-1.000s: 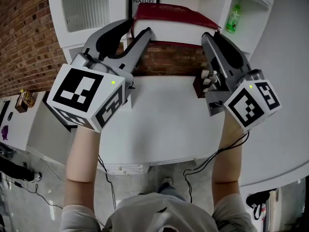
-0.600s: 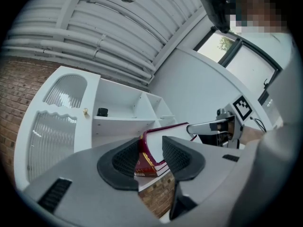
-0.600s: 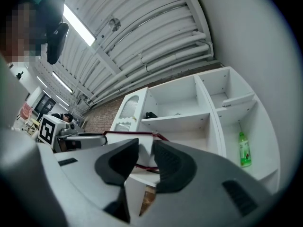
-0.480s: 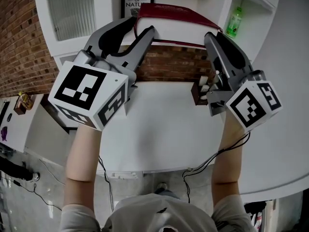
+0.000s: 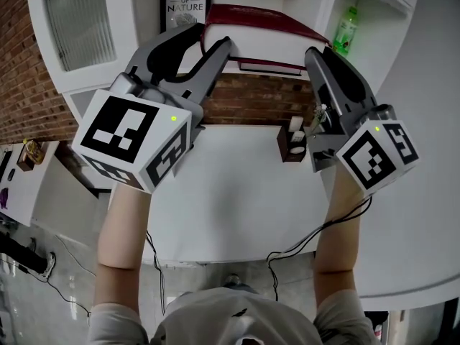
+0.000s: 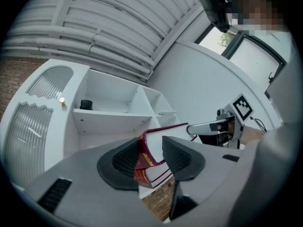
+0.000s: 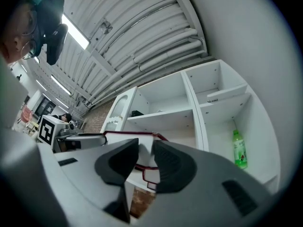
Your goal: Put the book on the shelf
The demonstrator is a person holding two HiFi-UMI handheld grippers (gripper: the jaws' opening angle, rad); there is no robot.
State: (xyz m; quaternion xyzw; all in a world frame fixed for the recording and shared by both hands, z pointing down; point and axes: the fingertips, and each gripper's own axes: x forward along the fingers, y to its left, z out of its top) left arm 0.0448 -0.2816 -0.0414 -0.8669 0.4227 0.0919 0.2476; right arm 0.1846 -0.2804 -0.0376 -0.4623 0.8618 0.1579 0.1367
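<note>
The left gripper (image 5: pixel 208 40) and right gripper (image 5: pixel 316 57) have their jaws pinching opposite ends of the thick dark-red hardcover book (image 5: pixel 251 20), held aloft before the white shelf unit (image 7: pixel 165 113). Uneven pushing could twist it loose, or its edge may snag a shelf board.

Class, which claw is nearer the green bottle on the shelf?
Right. The right claw grips the book at the end toward the green bottle; the left claw grips its far end.
</note>
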